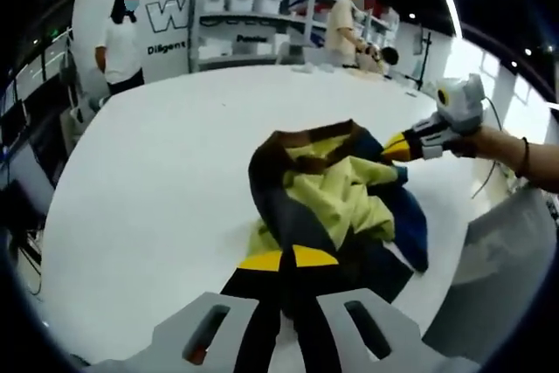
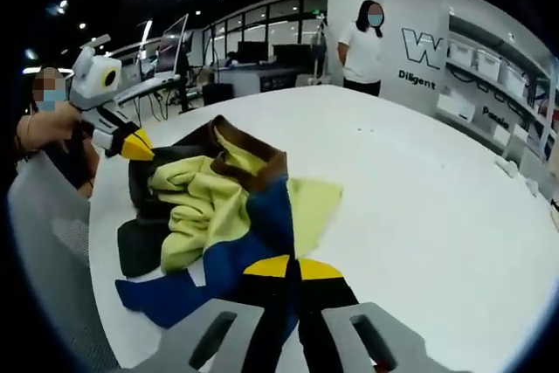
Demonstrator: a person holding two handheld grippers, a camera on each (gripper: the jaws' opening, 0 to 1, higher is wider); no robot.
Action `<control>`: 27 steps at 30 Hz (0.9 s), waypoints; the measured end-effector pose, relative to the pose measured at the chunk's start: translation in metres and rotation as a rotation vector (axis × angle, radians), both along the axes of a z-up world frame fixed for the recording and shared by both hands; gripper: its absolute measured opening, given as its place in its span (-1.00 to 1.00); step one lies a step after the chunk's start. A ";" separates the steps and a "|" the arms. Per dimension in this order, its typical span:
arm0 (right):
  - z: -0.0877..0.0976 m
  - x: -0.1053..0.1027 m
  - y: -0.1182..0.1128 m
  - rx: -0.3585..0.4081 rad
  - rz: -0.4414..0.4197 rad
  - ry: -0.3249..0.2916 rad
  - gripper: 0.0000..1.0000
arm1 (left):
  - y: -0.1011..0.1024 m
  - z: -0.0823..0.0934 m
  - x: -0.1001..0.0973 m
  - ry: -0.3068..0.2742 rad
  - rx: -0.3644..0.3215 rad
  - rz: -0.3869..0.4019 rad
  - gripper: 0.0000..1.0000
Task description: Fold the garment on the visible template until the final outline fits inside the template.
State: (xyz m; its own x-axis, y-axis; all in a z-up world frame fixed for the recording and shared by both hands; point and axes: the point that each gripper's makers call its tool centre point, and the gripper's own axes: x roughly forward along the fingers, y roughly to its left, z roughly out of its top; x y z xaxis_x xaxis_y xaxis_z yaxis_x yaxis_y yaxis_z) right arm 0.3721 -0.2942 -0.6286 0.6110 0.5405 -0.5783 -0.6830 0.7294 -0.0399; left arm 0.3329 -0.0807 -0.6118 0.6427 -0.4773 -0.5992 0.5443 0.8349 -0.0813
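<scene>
My left gripper (image 1: pixel 284 261) and right gripper (image 2: pixel 293 270) fingers clamp the soft, light, crumpled navy-and-yellow fabric garment (image 1: pixel 336 198); I'd hold its edges.

Garment (image 1: pixel 336 203) was a crumpled heap, so its shape and underside stayed hidden. No template was discernible under it. Left gripper (image 1: pixel 288 259) tips were pressed together on cloth; right gripper (image 2: pixel 293 270) likewise, fabric edge hidden between tips.
</scene>
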 end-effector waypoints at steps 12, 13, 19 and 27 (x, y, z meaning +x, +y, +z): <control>0.039 0.013 0.005 0.016 0.005 -0.039 -1.00 | 0.013 0.031 0.017 -0.057 0.024 0.034 -0.98; 0.041 0.014 0.006 0.015 0.006 -0.031 -1.00 | 0.014 0.034 0.020 -0.061 0.021 0.041 -0.98; 0.060 0.032 0.009 -0.019 0.030 -0.064 -1.00 | 0.022 0.053 0.041 -0.104 0.039 0.035 -0.97; 0.084 0.068 0.010 -0.060 0.028 -0.097 -1.00 | 0.035 0.075 0.077 -0.152 0.085 0.023 -0.97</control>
State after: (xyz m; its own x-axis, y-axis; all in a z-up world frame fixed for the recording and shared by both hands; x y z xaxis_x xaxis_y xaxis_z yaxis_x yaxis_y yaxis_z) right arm 0.4400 -0.2845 -0.5444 0.6507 0.5244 -0.5492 -0.6941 0.7041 -0.1500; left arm 0.4095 -0.0454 -0.5367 0.7389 -0.4135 -0.5320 0.5260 0.8474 0.0720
